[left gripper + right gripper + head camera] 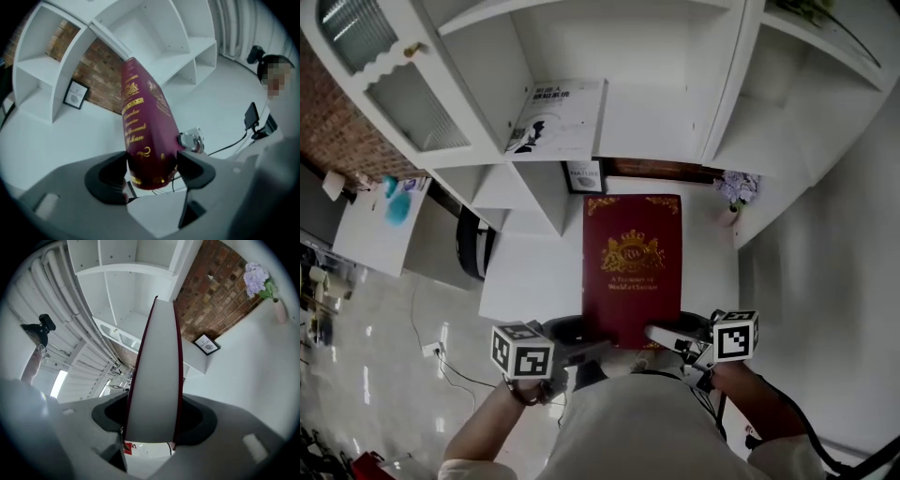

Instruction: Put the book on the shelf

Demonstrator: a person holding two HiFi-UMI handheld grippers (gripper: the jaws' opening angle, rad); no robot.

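Note:
A thick dark red book (pixel 633 267) with gold lettering is held flat in the air in front of the white shelf unit (pixel 609 112). My left gripper (pixel 581 352) is shut on its near left corner, by the gold-lettered spine (pixel 140 136). My right gripper (pixel 670 339) is shut on its near right corner, and in the right gripper view the white page edge (pixel 154 380) fills the space between the jaws. The book's far end points at the shelf's lower compartments.
A white book (pixel 558 117) lies on a shelf to the left. A small framed picture (pixel 584 175) stands against the brick back wall (pixel 666 170). Purple flowers (pixel 737 188) stand at the right. A white table (pixel 380 225) with blue things is at the far left.

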